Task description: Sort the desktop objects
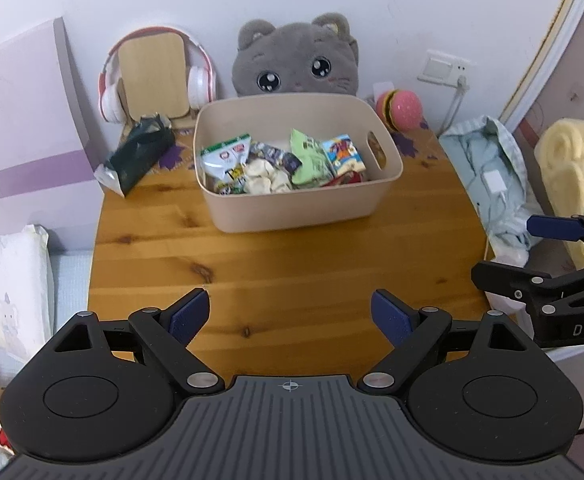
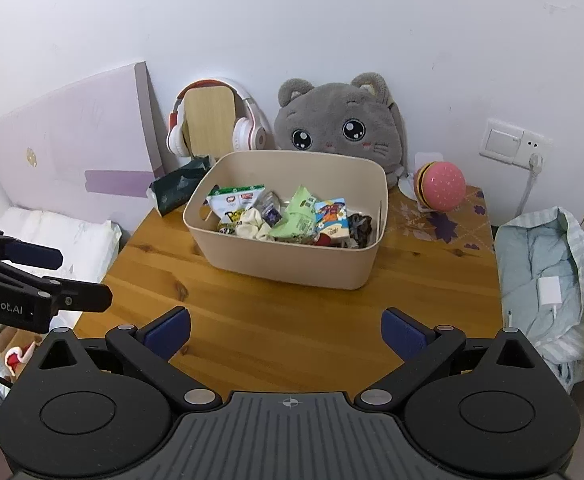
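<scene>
Although crowded with small items, stands upright near the back of the wooden table [image 1: 284, 280]: a beige plastic bin [image 1: 292, 208] with an oval handle hole in its side wall. Inside, a heap of snack packets: a white and green packet [image 1: 226, 156] at the left, a pale green packet [image 1: 310, 160] in the middle, a blue and orange packet [image 1: 344, 154] at the right, with crumpled white wrappers [image 1: 266, 178] in front of them. Just beside the bin, to its left, a dark green pouch [image 1: 140, 152] lying on the table top. Behind, against the wall, white and red headphones [image 1: 196, 80] hung around a light wooden stand [image 1: 152, 76], then a grey cat plush [image 1: 296, 60] directly behind the bin, and a pink burger toy [image 1: 400, 110] at the right back corner. Off the right edge of the table, a bundle of pale blue striped cloth [image 1: 488, 160] with a white charger [image 1: 494, 182] on it. Nearer, above bare wood, the left gripper [image 1: 290, 316] with blue pads spread wide, nothing between them. Likewise the right gripper [image 2: 286, 330]: jaws wide apart, empty, over the front of the table.
</scene>
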